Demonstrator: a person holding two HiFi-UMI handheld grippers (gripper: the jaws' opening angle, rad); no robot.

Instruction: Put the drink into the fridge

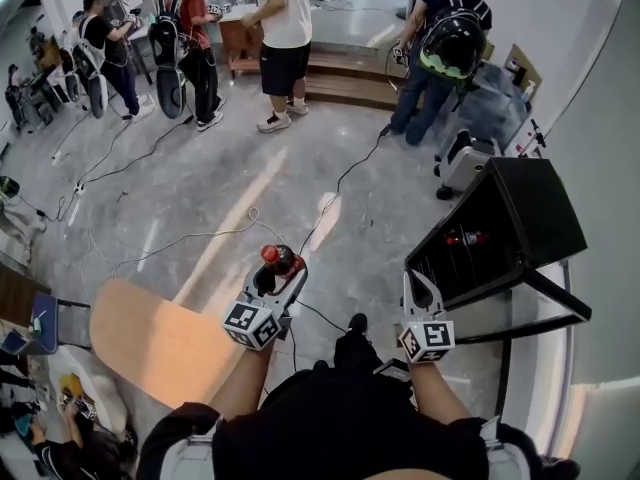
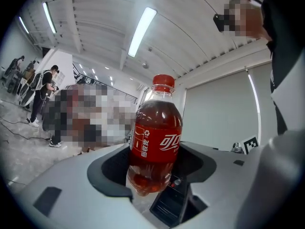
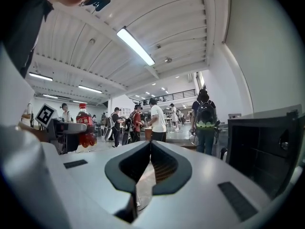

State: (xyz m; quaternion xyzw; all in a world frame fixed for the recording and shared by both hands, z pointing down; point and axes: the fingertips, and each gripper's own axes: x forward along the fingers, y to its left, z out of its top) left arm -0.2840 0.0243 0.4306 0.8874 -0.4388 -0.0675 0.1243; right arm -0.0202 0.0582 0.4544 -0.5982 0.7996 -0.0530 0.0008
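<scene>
Plenty heavy and slippery probably, so squeezing cola bottle point(image 2: 157, 142) low between left gripper point(image 1: 272, 286) jaws, right gripper point(image 3: 149, 149) jaws pinched together, empty.

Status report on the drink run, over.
Left claw shut on bottle. Right claw shut, empty. Fridge at right, front open, bottle not yet in. Nothing seen blocking its front.

Across the grey polished floor point(image 1: 250, 163) thin black cables point(image 1: 341, 179) run toward several standing people, among them a person in a white T-shirt point(image 1: 283, 13) and a person with a black and green backpack point(image 1: 448, 38) near a low wooden platform point(image 1: 350, 80), while a light wooden tabletop point(image 1: 160, 343) shows at the lower left.
</scene>
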